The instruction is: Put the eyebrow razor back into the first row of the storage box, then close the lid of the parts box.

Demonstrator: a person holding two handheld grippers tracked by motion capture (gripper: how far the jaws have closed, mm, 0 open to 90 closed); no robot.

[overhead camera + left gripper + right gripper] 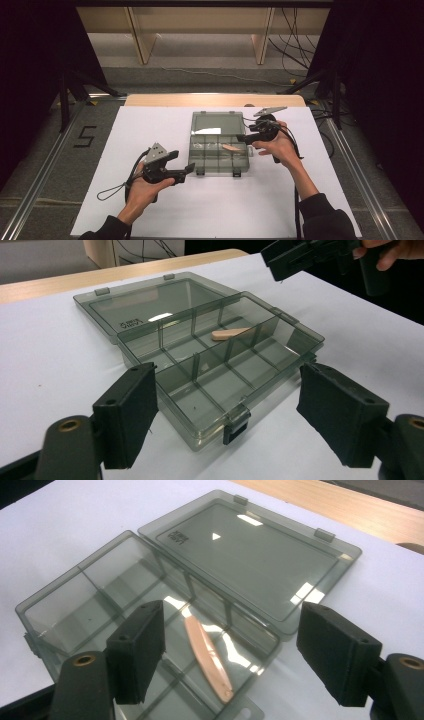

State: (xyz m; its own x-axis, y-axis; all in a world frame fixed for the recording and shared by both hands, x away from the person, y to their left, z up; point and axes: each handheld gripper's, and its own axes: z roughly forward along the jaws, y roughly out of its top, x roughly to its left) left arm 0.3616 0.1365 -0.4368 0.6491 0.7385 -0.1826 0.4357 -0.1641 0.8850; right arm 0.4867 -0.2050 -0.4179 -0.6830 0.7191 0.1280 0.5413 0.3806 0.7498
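- Near the lower left of the high view, the left gripper point(187, 170) is held just off the front left corner of the box; in its own view the jaws are spread wide with nothing between them, and the front wall with its latch point(235, 426) is framed in the gap.
- At the middle of the high view, one smoky transparent compartment box point(219, 150) is laid open on the white table sheet point(150, 210), its lid point(218, 123) folded flat toward the top of the frame.
- One flat tan wooden stick point(207, 659) is seen lying inside the box, in a compartment at the right side of the high view, slanted against a divider.
- To the right of the middle of the high view, the right gripper point(243, 138) is held above the box's right edge; in its own view the jaws are parted and empty, with the stick between and below them.
- The step in hand is judged to be either picking the stick out or having just dropped it in. If it is to be picked, the jaws are best lowered across its narrow width, clear of the dividers, while the box is steadied at its front.
- Counted: two grippers, one box, one lid, one stick, two front latches.
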